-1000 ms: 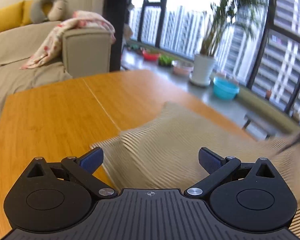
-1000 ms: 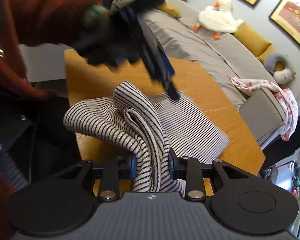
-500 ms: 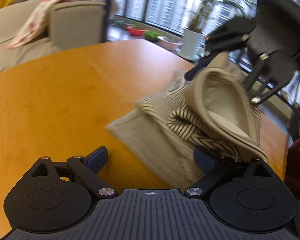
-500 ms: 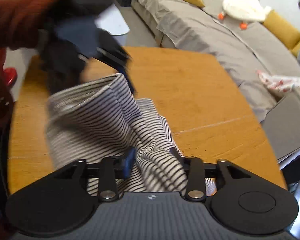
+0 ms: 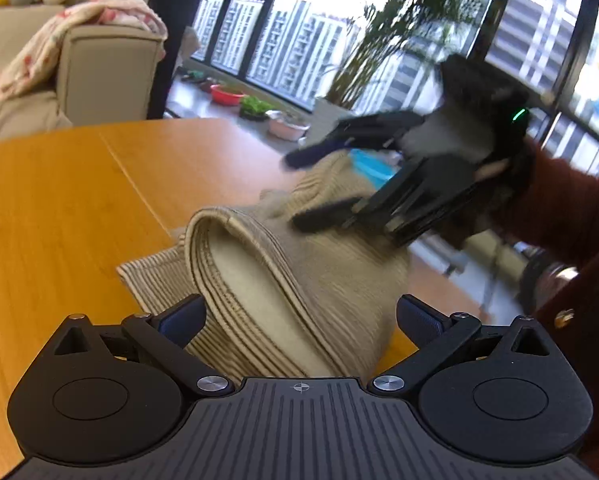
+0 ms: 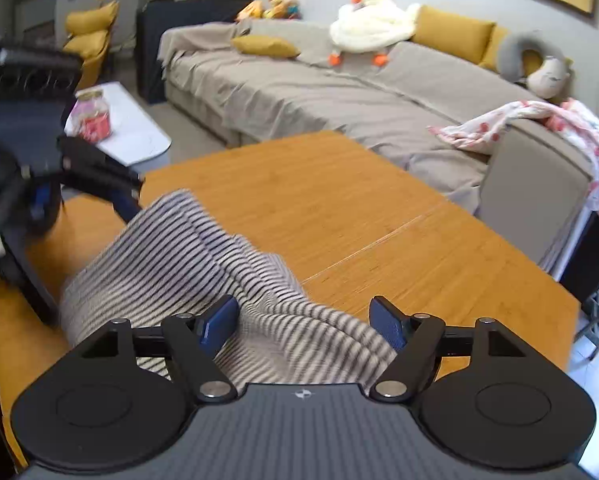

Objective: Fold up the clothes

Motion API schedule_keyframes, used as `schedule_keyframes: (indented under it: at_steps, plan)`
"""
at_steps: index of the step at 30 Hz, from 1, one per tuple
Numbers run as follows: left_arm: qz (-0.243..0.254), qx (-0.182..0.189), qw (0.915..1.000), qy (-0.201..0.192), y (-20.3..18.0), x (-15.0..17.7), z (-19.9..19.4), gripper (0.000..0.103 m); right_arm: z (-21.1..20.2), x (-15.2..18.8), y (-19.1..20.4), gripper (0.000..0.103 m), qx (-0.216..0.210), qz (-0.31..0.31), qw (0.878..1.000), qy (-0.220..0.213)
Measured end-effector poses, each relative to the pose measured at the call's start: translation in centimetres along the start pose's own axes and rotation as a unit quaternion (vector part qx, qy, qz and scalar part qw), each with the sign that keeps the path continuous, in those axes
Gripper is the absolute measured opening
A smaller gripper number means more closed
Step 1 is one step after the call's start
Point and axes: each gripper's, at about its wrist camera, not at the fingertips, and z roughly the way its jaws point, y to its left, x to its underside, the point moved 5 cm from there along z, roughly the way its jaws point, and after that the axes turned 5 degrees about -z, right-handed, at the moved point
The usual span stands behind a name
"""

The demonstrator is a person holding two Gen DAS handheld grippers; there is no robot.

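A striped knit garment [image 5: 299, 280] lies bunched on the wooden table [image 5: 59, 208]; it also shows in the right wrist view [image 6: 187, 256]. My left gripper [image 5: 299, 316] is open, its fingers on either side of a raised fold of the garment. My right gripper [image 6: 303, 320] is open, with the cloth lying between its fingers. In the left wrist view the right gripper [image 5: 323, 188] hovers over the far part of the garment. In the right wrist view the left gripper [image 6: 79, 184] sits at the garment's left end.
A grey sofa [image 6: 339, 96] with a floral blanket [image 6: 539, 120] and a plush duck [image 6: 371, 24] stands beyond the table. A white side table with a jar [image 6: 95, 116] is at the left. Windows and a potted plant [image 5: 379, 60] are behind.
My right gripper has opened and let go of the striped fold it held. The garment has dropped lower onto the table. My left gripper has moved in around a fold.
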Motion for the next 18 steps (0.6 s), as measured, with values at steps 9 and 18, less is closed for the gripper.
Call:
schedule_keyframes:
  at_steps: [9,18]
  plan:
    - [-0.022,-0.080,0.9966,0.002,2.2,-0.7,2.4,0.103,-3.8,2.7,-1.7,0.079,0.095,0.061,0.993,-0.033]
    - [-0.042,-0.106,0.9934,0.006,2.9,0.1,1.5,0.103,0.8,5.6,-4.2,0.084,0.119,0.150,0.981,0.012]
